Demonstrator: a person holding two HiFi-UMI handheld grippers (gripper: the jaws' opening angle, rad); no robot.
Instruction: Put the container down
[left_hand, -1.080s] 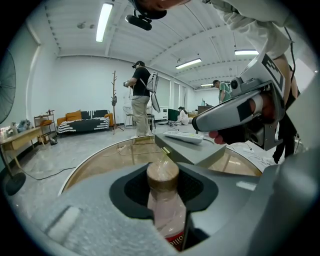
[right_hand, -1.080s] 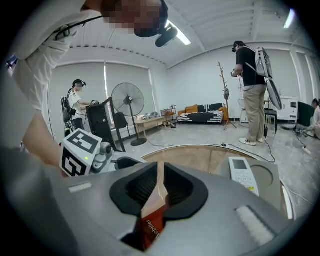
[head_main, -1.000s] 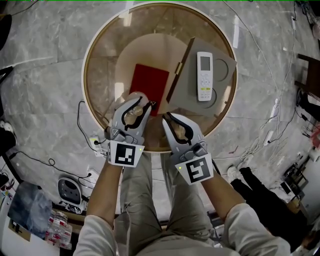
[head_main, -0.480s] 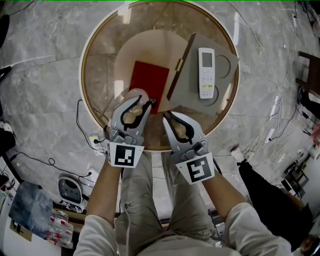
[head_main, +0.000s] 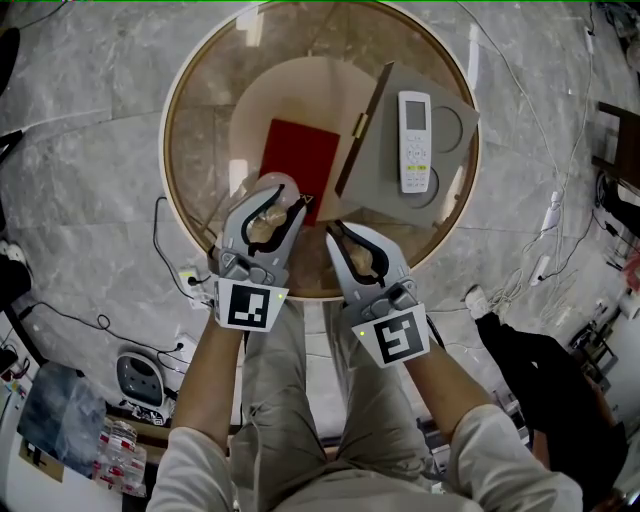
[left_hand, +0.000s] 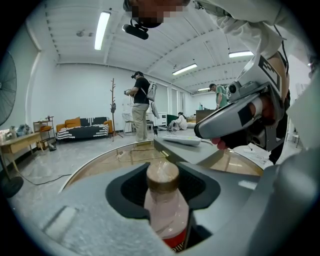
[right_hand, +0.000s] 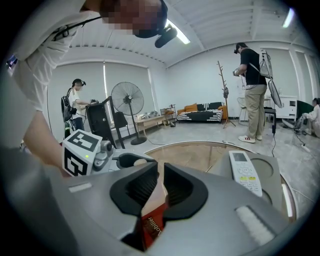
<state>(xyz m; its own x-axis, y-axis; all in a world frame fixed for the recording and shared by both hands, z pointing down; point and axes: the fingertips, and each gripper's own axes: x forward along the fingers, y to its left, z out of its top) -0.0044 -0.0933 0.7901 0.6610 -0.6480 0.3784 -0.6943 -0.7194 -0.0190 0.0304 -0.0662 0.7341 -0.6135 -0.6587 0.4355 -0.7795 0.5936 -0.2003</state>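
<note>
The container is a clear bottle (head_main: 264, 228) with a tan cap and a red label. It stands upright between the jaws of my left gripper (head_main: 270, 195) at the near edge of the round glass table (head_main: 200, 90). In the left gripper view the bottle (left_hand: 162, 200) fills the jaw hollow. The jaws are opening slightly but still touch its body. My right gripper (head_main: 334, 234) is just to the right, apart from the bottle. Its jaws (right_hand: 161, 172) are nearly closed on a thin red packet (right_hand: 150, 225) with white print.
A red book (head_main: 298, 160) lies flat mid-table beyond the bottle. A grey tray (head_main: 380, 185) at the right carries a white remote (head_main: 413, 142). Cables and a power strip (head_main: 190, 285) lie on the marble floor. A person's dark clothing (head_main: 540, 390) is at the lower right.
Both grippers stay almost where they were, with the bottle still in the left one. The person at the lower right has shifted position.
</note>
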